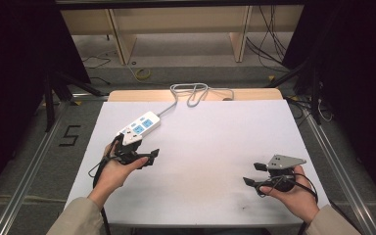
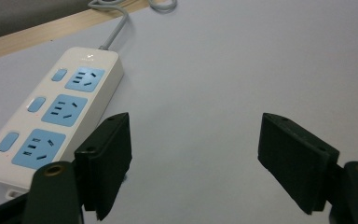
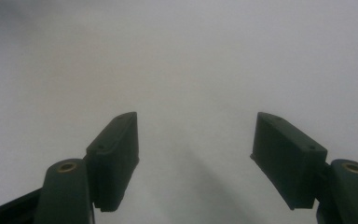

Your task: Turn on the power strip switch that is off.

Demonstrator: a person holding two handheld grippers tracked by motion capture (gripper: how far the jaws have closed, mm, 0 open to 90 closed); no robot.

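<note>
Lying left of spread jaws: power strip (image 2: 51, 119)

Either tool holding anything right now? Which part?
Nothing held. Left tool and right tool are both open; the power strip lies beside the left one, ungripped.

Even overhead light, bright white table (image 1: 200, 147), dark surroundings, soft faint shadows, right gripper view hazy and unfocused

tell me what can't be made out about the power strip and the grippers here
- Power strip: near end cut off by the left gripper view's bottom edge and hidden behind a jaw; in the high view the left gripper covers it.
- Switch positions: too small to read.
- Cable: its plug is not discernible.
- Right gripper: open, above a blurred, featureless white table.
</note>
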